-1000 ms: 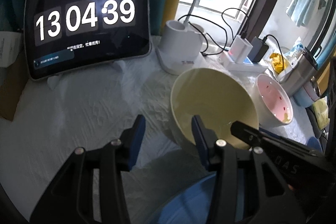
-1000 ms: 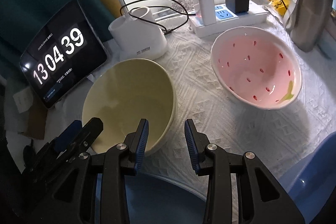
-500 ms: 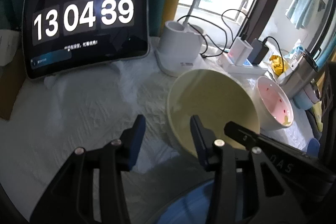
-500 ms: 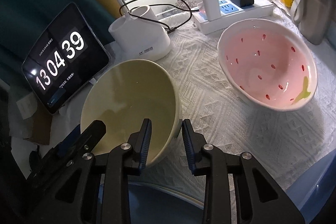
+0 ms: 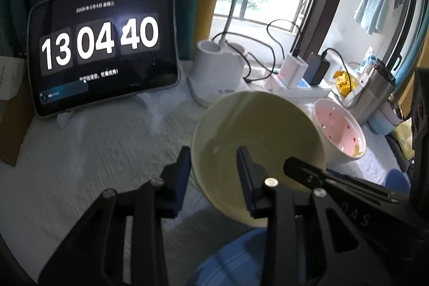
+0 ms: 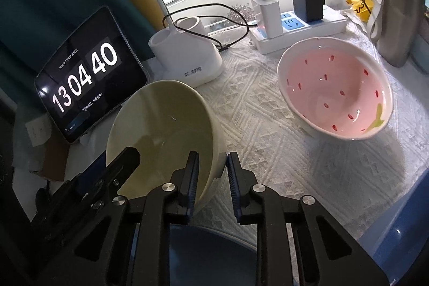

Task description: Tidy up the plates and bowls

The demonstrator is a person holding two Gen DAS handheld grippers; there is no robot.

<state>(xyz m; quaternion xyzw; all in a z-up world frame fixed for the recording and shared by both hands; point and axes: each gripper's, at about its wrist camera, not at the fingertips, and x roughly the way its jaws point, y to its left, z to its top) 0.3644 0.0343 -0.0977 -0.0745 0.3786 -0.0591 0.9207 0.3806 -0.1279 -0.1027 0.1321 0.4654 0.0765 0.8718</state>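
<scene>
A pale yellow bowl (image 5: 257,141) (image 6: 161,125) sits tilted on the white cloth, its near side over a blue plate (image 5: 228,259) (image 6: 209,253). My left gripper (image 5: 213,160) straddles the bowl's left wall, one finger outside and one inside. Its jaws are closing, with a gap still showing on the inner side. My right gripper (image 6: 213,156) straddles the bowl's right wall. Its jaws are also closing, with only slim gaps left at the pads. A pink strawberry-patterned bowl (image 5: 340,130) (image 6: 335,93) rests to the right, untouched.
A tablet clock (image 5: 102,44) (image 6: 85,71) leans at the back left. A white holder (image 6: 187,55), a power strip (image 6: 300,28) with chargers and cables, and a steel tumbler (image 6: 399,7) line the back. Another blue dish (image 6: 402,232) lies at the right edge.
Both grippers' jaws have narrowed around the yellow bowl's opposite walls. The bowl now looks tipped a little more toward me. The pink bowl has not moved.
</scene>
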